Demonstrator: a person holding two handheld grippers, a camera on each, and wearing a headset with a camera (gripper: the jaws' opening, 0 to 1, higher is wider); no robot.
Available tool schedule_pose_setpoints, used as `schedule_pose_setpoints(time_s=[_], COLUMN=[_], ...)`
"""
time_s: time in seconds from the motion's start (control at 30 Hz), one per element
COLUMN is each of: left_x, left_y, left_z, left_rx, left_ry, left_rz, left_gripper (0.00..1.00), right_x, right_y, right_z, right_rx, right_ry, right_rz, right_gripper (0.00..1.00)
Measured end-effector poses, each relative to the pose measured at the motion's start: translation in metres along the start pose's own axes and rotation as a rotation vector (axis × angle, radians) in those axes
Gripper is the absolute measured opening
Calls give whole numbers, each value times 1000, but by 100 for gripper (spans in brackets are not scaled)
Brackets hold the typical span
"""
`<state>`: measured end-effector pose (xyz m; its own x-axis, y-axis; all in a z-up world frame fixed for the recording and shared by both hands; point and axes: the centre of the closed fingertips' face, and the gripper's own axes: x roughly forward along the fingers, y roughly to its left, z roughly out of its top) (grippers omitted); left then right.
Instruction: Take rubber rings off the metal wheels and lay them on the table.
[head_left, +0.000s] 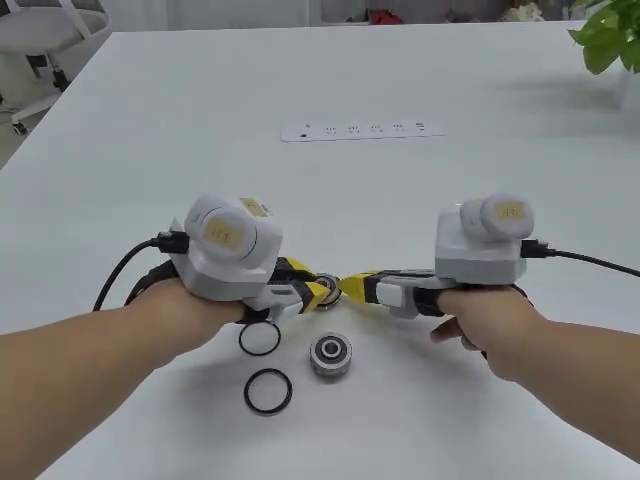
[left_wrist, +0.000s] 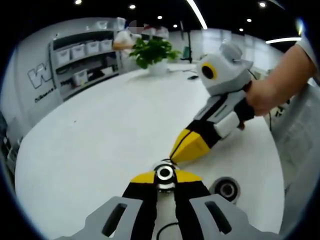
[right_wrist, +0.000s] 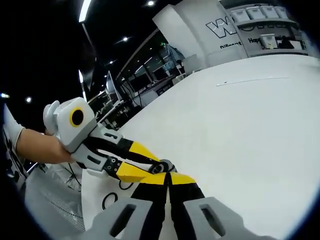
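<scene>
My left gripper (head_left: 322, 292) (left_wrist: 165, 180) is shut on a small metal wheel (left_wrist: 165, 172) (right_wrist: 166, 164), held just above the white table (head_left: 300, 200). From the right, my right gripper (head_left: 348, 288) (right_wrist: 167, 176) has its yellow jaws pressed together, tips touching the rim of that wheel. Whether a rubber ring is pinched there is hidden. A second metal wheel (head_left: 330, 355) (left_wrist: 226, 189) lies on the table in front of the grippers. Two loose black rubber rings (head_left: 260, 338) (head_left: 268, 391) lie to its left.
A white power strip (head_left: 360, 130) lies flat across the table's middle, further back. A green plant (head_left: 610, 35) stands at the far right corner and an office chair (head_left: 40, 30) beyond the far left edge. Black cables (head_left: 125, 268) trail from both grippers.
</scene>
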<state>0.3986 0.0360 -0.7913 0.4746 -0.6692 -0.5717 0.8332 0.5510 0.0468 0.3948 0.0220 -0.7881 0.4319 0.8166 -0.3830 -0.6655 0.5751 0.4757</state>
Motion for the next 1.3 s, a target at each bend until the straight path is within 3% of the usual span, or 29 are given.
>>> schedule_pose_setpoints(time_s=[0.4, 0.47, 0.8, 1.07, 1.17, 1.3], left_x=[0, 0, -1, -3, -5, -11], left_y=[-2, -2, -4, -5, -6, -10], left_z=[0, 0, 1, 1, 0, 9], left_rx=[0, 1, 7, -23, -12, -4], left_ry=[1, -1, -12, -20, -24, -53], left_rz=[3, 3, -1, -19, -31, -46], left_gripper=[12, 12, 12, 14, 20, 25], right_x=[3, 5, 8, 8, 7, 5], right_y=[9, 17, 5, 6, 8, 13], right_z=[0, 0, -2, 2, 5, 9], right_rx=[-23, -25, -40, -29, -24, -20], right_ry=[7, 8, 17, 8, 1, -8], right_rz=[24, 58, 29, 34, 39, 44], right_gripper=[0, 0, 0, 0, 0, 0])
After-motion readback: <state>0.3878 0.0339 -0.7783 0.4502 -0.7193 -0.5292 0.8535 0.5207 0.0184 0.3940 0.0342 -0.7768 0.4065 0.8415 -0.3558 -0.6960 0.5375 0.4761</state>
